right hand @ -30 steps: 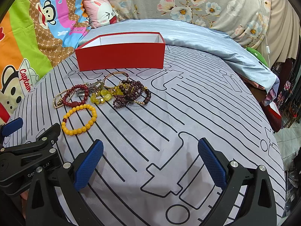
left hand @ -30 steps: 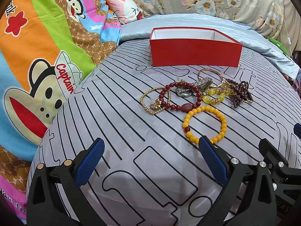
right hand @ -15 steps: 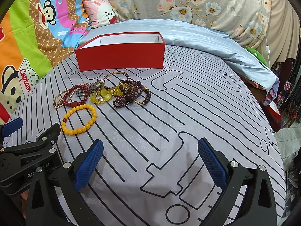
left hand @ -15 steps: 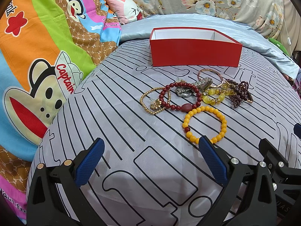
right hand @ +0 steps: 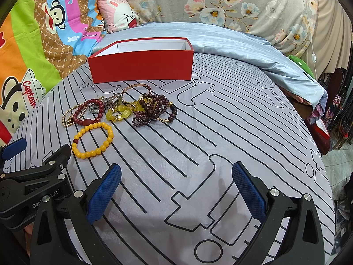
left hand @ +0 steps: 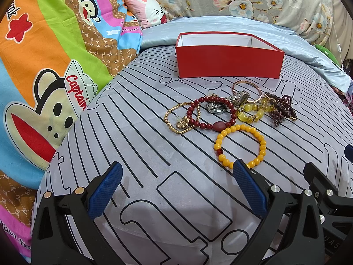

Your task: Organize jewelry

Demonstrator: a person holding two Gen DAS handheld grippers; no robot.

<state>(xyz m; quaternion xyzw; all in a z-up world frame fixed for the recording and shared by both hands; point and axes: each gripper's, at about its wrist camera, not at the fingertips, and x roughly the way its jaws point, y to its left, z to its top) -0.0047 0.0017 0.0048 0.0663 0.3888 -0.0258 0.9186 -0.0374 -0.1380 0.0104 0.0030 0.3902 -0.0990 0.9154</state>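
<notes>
An open red box (left hand: 229, 63) (right hand: 141, 67) with a white inside stands at the far side of a grey striped bedsheet (left hand: 132, 145). In front of it lies a cluster of jewelry: a yellow bead bracelet (left hand: 240, 145) (right hand: 92, 140), a dark red bead bracelet (left hand: 210, 112) (right hand: 88, 112), a thin gold bead bracelet (left hand: 178, 119), a silver watch (left hand: 225, 103), a rose-gold bangle (left hand: 247, 90) (right hand: 134, 90), pale yellow beads (left hand: 251, 113) (right hand: 118, 112) and purple beads (left hand: 280, 108) (right hand: 154, 110). My left gripper (left hand: 176, 190) is open and empty, near the yellow bracelet. My right gripper (right hand: 176, 190) is open and empty, nearer and to the right.
A colourful monkey-print quilt (left hand: 44, 66) lies along the left. A pink cartoon pillow (left hand: 147, 11) and a floral cover (left hand: 264, 0) are at the back. A light blue blanket (right hand: 242, 44) lies behind the box. The bed's right edge (right hand: 324, 145) drops to the floor.
</notes>
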